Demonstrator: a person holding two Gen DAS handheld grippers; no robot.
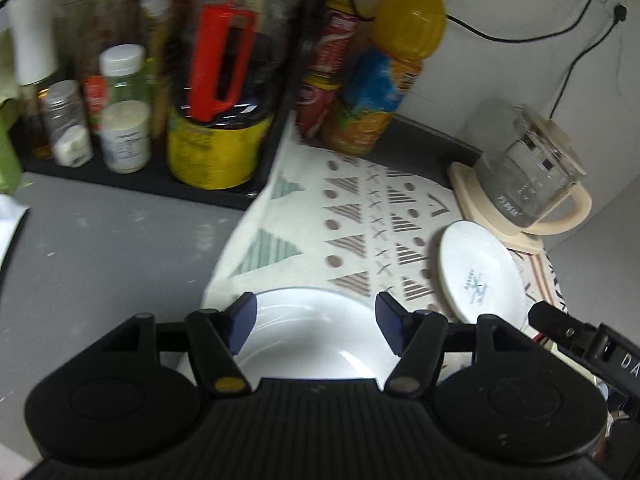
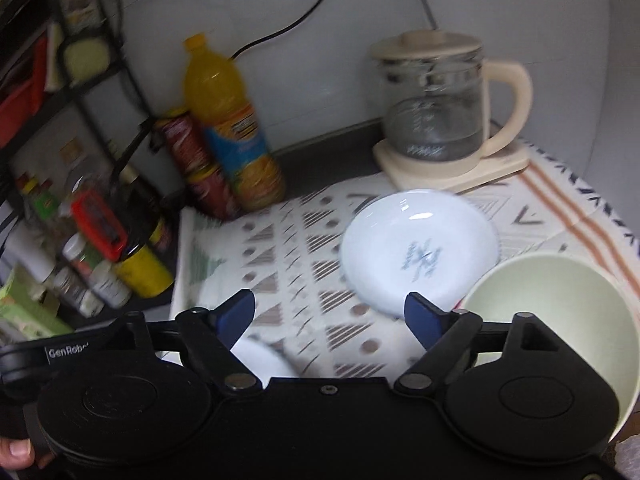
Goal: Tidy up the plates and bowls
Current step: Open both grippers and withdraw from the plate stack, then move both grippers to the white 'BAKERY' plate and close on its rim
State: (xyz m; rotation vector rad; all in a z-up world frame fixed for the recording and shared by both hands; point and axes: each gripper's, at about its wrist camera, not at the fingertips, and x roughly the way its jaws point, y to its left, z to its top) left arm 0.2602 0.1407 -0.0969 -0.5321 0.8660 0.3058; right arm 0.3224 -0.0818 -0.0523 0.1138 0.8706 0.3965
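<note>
"GenRobo" on the left gripper (image 2: 68, 354); "DA" on the right gripper (image 1: 628, 364).

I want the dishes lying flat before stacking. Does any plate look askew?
Yes. The small printed plate near the kettle sits tilted, one edge propped against the green bowl rather than flat on the cloth.

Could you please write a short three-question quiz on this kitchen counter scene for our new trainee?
1. True or false: the left tool is clamped on the plain white plate.
2. Which dish lies nearest the glass kettle? A) the pale green bowl B) the white plate with a blue mark C) the plain white plate
3. Fill in: the dishes sit on a patterned ____.

Key
1. False: its jaws stand open above the plate, pressing on nothing.
2. B
3. cloth
</note>
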